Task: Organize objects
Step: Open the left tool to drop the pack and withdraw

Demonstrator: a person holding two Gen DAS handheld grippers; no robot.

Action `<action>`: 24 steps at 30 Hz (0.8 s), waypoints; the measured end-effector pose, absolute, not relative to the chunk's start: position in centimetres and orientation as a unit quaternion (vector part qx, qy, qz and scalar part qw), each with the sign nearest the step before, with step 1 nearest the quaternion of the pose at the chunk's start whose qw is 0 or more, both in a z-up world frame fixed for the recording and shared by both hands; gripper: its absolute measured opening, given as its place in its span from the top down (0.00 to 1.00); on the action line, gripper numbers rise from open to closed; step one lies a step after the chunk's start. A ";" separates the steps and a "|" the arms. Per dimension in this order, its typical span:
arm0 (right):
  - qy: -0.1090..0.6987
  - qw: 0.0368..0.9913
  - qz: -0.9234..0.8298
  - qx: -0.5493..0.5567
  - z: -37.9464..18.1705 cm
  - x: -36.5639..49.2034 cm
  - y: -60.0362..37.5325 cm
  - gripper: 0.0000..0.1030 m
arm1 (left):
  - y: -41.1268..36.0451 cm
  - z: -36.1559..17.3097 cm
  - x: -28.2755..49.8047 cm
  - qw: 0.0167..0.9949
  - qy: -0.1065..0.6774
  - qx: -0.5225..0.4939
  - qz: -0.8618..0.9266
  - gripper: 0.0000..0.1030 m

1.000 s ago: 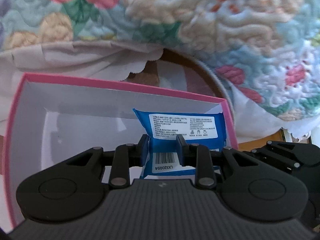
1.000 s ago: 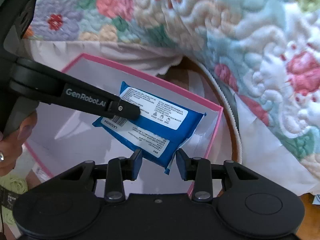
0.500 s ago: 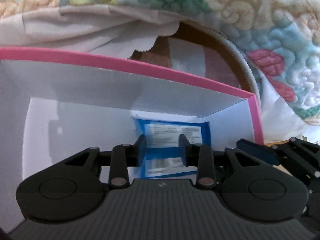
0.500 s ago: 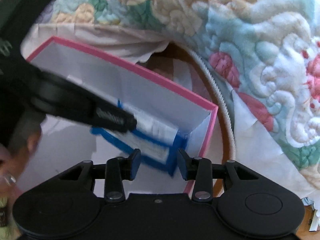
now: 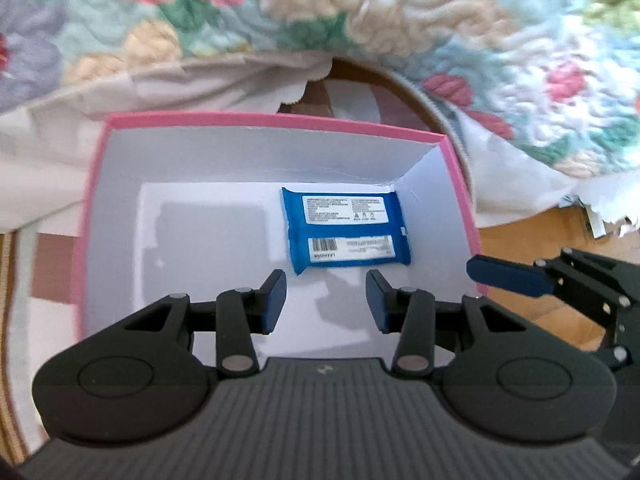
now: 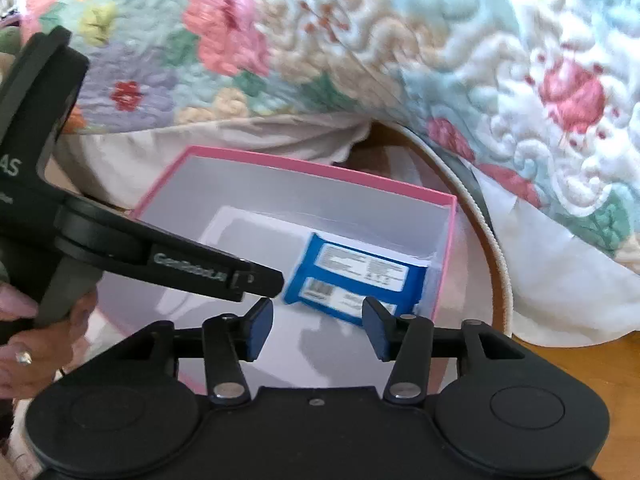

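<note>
A blue wet-wipe pack (image 5: 346,232) with white labels lies flat in the far right corner of a pink-rimmed white box (image 5: 276,120). My left gripper (image 5: 326,298) is open and empty, hovering over the box floor just short of the pack. My right gripper (image 6: 318,328) is open and empty too, above the box's near right side, with the pack (image 6: 354,280) just beyond its fingers. The box's pink rim (image 6: 316,166) shows in the right wrist view. The left gripper's body (image 6: 160,256) crosses that view from the left.
A quilted floral blanket (image 5: 360,24) and a beige sheet (image 5: 180,84) lie behind the box. A round woven edge (image 6: 480,216) curves past the box's right side. Wooden floor (image 5: 532,232) shows at right. The right gripper's finger (image 5: 508,278) reaches in beside the box.
My left gripper let go of the blue pack, opened and drew back. The pack now lies flat in the box corner. My right gripper opened wider and pulled back.
</note>
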State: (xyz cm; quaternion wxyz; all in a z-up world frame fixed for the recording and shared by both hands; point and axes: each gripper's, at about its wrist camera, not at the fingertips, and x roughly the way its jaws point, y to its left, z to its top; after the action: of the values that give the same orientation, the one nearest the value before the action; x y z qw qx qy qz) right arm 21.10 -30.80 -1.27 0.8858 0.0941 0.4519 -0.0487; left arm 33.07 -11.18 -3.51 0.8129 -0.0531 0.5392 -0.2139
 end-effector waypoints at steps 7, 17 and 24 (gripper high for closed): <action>0.435 0.896 -0.019 0.091 3.3 18.2 -28.1 0.34 | -8.4 1.8 28.3 0.826 0.530 -0.025 -0.189 0.50; 0.435 0.897 0.007 0.085 7.9 14.1 -23.9 0.28 | -3.1 7.2 21.5 0.830 0.525 0.007 -0.186 0.42; 0.429 0.902 0.024 0.054 9.9 11.4 -20.1 0.18 | -0.8 9.0 17.0 0.840 0.515 0.019 -0.169 0.39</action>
State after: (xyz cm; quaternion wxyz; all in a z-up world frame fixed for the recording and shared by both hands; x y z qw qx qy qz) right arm 11.40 -20.08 9.87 0.9015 0.0540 0.4287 0.0237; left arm 16.98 -0.77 9.02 0.8405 0.0188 0.5146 -0.1688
